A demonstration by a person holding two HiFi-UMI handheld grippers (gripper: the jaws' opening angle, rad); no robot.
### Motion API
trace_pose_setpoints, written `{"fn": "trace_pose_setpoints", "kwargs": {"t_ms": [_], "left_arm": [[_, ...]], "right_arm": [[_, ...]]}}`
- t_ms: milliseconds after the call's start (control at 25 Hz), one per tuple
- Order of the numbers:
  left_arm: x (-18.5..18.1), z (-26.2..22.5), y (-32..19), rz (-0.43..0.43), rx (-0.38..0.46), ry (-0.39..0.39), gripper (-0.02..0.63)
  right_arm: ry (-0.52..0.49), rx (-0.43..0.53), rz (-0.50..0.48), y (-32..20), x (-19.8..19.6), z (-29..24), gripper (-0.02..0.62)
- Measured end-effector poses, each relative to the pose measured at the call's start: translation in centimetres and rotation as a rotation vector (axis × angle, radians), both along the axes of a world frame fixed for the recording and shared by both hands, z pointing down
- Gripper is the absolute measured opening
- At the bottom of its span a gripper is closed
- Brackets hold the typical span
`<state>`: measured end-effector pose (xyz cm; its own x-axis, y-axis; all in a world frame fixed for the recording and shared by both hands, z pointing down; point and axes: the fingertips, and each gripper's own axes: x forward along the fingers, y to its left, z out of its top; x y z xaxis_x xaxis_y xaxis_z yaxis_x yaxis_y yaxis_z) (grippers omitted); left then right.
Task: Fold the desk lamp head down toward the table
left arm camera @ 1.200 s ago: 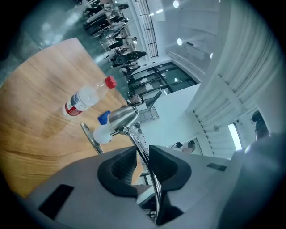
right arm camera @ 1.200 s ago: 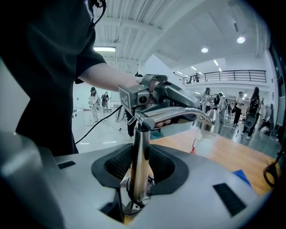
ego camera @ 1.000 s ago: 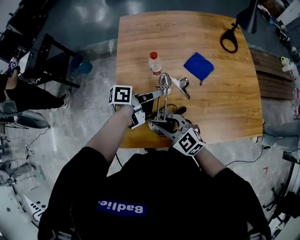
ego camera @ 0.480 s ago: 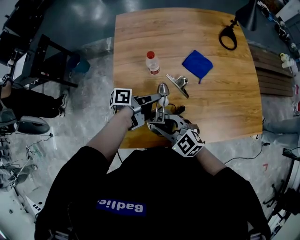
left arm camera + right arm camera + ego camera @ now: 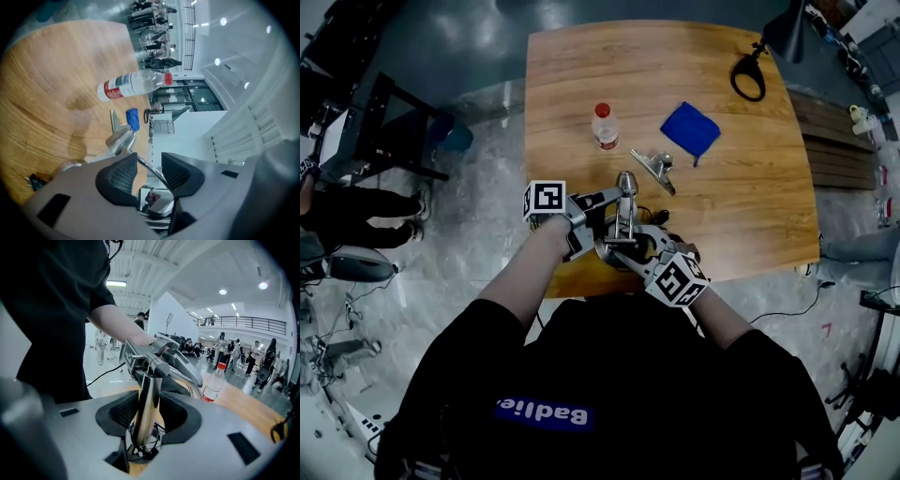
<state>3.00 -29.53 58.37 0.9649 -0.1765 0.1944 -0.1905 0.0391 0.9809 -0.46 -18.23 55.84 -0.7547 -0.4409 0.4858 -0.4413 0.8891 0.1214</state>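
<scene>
Desk lamp (image 5: 624,221) sits at the table's (image 5: 750,187) 6 o'clock edge, lamp head (image 5: 626,180) at 12 from its base. Right gripper (image 5: 149,416) is clamped on the chrome post (image 5: 146,399). Left gripper (image 5: 149,171) jaws are opening, thin lamp arm (image 5: 143,162) between them.

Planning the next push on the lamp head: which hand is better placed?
Left hand-held gripper: its opening jaws straddle the arm beside the head; the right hand-held gripper clamps the post, steadying it.

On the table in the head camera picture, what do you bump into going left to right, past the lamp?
water bottle → silver metal clip → blue cloth → black ring
</scene>
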Motion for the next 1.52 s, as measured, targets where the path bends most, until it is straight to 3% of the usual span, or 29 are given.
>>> {"fn": "trace_pose_setpoints", "kwargs": {"t_ms": [120, 200, 440, 560, 760, 1040, 1200, 1320, 1520], "left_arm": [[-1.9, -2.2, -2.3, -0.057, 0.054, 0.043, 0.158], [-3.2, -3.8, -2.7, -0.048, 0.111, 0.052, 0.158], [-5.0, -9.4, 1.2, -0.049, 0.305, 0.149, 0.158], [-6.0, -11.1, 4.3, -0.061, 0.43, 0.078, 0.158], [-5.6, -14.2, 11.1, -0.083, 0.684, -0.057, 0.158], [-4.0, -16.0, 23.6, -0.202, 0.98, -0.333, 0.156], [-1.6, -19.0, 30.2, -0.132, 1.155, -0.379, 0.156], [-1.0, -22.0, 33.8, -0.126, 1.282, -0.377, 0.156], [-2.2, -24.5, 38.6, -0.111, 1.359, -0.314, 0.155]], "right_arm": [[0.018, -0.003, 0.039, -0.5, 0.1, 0.3, 0.155], [0.03, -0.007, 0.078, -0.8, 0.3, 0.4, 0.176], [0.042, -0.028, 0.239, 0.3, 2.8, 0.5, 0.199], [-0.023, -0.062, 0.287, 2.6, 3.9, -0.5, 0.199], [-0.264, -0.11, 0.323, 7.7, 6.2, -3.9, 0.198], [-0.529, -0.183, 0.195, 16.6, 8.0, -9.3, 0.198], [-0.602, -0.169, 0.176, 20.8, 8.5, -13.6, 0.198], [-0.641, -0.127, 0.148, 23.1, 7.6, -17.0, 0.198], [-0.67, -0.058, 0.116, 27.0, 4.6, -20.9, 0.149]]}}
